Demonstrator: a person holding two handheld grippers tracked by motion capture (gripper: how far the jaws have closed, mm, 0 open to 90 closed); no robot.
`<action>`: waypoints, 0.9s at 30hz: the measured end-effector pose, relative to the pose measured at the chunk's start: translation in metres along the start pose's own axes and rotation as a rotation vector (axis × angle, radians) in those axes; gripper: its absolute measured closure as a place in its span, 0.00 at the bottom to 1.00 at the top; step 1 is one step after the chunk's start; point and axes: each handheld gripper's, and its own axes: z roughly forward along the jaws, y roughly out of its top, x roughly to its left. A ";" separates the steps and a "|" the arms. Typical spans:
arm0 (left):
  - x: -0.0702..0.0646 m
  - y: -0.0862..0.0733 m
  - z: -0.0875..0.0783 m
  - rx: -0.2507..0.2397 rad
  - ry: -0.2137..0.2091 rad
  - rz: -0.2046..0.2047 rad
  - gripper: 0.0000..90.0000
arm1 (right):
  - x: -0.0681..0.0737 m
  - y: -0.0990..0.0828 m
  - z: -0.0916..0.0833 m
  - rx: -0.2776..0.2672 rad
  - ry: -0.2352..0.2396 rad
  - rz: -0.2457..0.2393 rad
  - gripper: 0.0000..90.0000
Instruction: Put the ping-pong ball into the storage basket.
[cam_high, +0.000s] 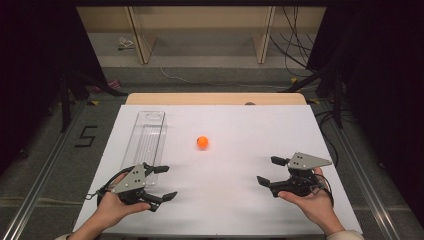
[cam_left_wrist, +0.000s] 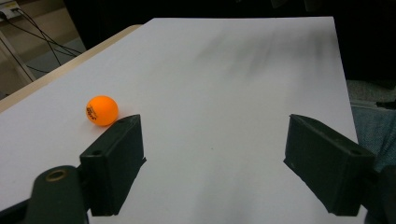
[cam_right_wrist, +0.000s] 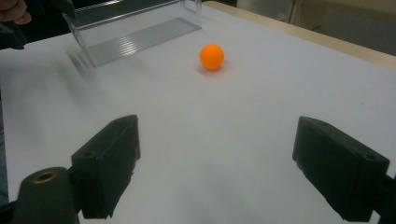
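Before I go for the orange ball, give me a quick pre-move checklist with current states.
1. Right gripper open, nothing between its jaws: ok.
2. Left gripper open and empty: ok.
3. Orange ball free on the white table, touching nothing: ok.
4. Path from either gripper to the ball unobstructed: ok.
5. Clear tray upright, open side up: ok.
6. Ball fully at rest: cannot tell.

A table (cam_high: 220, 150) covered by a white sheet is seen; a bare wooden edge is exposed at its far side. An orange ball (cam_high: 202, 142) is found on the sheet, ahead of and between the left gripper (cam_high: 161, 183) and the right gripper (cam_high: 267, 170), apart from both. A clear plastic tray (cam_high: 146, 137) lies lengthwise just beyond the left gripper.
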 end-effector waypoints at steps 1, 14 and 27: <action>0.000 0.000 0.000 0.000 0.000 0.001 0.21 | 0.000 0.000 0.000 0.000 -0.001 0.000 0.18; -0.001 0.000 0.000 -0.001 -0.001 0.004 0.21 | 0.003 0.003 0.004 -0.003 0.004 -0.019 0.18; -0.001 0.000 0.000 0.003 -0.005 0.009 0.21 | 0.005 0.010 0.017 -0.010 0.009 -0.020 0.18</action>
